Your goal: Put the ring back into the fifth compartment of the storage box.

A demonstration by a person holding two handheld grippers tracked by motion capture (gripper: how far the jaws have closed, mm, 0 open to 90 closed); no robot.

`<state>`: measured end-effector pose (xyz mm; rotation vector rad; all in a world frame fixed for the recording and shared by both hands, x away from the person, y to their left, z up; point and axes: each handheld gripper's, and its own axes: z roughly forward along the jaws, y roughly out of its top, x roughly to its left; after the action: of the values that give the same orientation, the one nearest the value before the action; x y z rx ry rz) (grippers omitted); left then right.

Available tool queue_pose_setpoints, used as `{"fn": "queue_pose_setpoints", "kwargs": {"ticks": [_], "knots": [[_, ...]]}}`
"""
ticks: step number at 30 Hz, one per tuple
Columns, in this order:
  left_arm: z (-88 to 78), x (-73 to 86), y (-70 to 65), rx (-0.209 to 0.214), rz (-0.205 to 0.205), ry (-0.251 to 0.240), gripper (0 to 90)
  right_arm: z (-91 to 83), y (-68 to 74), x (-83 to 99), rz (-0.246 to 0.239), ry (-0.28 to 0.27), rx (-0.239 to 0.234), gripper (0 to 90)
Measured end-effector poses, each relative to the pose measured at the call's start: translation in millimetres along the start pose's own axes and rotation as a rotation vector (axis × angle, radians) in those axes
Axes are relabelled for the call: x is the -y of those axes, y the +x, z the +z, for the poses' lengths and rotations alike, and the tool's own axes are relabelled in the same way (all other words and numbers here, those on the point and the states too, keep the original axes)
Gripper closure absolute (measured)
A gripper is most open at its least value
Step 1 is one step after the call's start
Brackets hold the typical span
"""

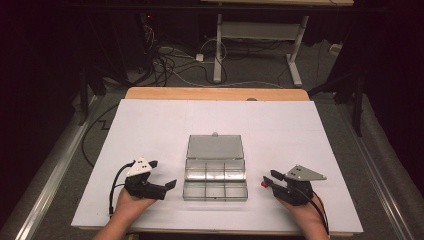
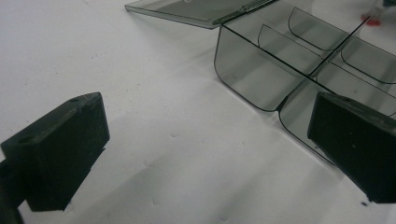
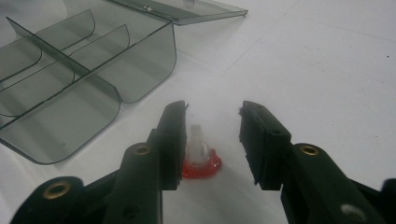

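A small part with a red base and a clear top (image 3: 200, 156) stands on the white sheet between the jaws of my right gripper (image 3: 212, 109). The left pad is close against it; a gap separates it from the right pad. From above, the part (image 1: 263, 184) sits at the tips of the right gripper (image 1: 269, 179), right of a smoky clear compartment box (image 1: 186, 186). The box's lid (image 1: 215, 146) lies folded back flat. My left gripper (image 1: 164, 173) rests left of the box, jaws wide open and empty (image 2: 205, 107), pointing at the box's corner (image 2: 252, 74).
The white sheet (image 1: 280, 130) covers a wooden table whose far edge (image 1: 215, 93) shows. Beyond it on the dark floor are cables (image 1: 165, 65) and a white table frame (image 1: 260, 35). The box's several compartments (image 3: 70, 70) look empty.
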<state>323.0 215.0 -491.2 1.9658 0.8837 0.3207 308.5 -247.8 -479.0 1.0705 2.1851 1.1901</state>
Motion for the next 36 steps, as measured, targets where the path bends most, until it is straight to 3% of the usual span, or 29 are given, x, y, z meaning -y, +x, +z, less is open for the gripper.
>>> {"fn": "queue_pose_setpoints", "kwargs": {"ticks": [11, 25, 36], "knots": [[-1.3, 0.9, -0.5, 0.01, 0.009, -0.012, 0.0, 0.2, -0.9, -1.5, -0.007, 0.007, -0.007, 71.2], [-1.8, 1.5, -1.8, -0.009, 0.006, -0.021, 0.0, -2.3, -1.9, -0.5, -0.002, 0.013, -0.018, 80.7], [-1.7, 1.4, -1.5, -0.005, 0.006, -0.019, 0.0, 0.3, -1.8, -0.7, -0.004, 0.028, -0.054, 78.5]]}}
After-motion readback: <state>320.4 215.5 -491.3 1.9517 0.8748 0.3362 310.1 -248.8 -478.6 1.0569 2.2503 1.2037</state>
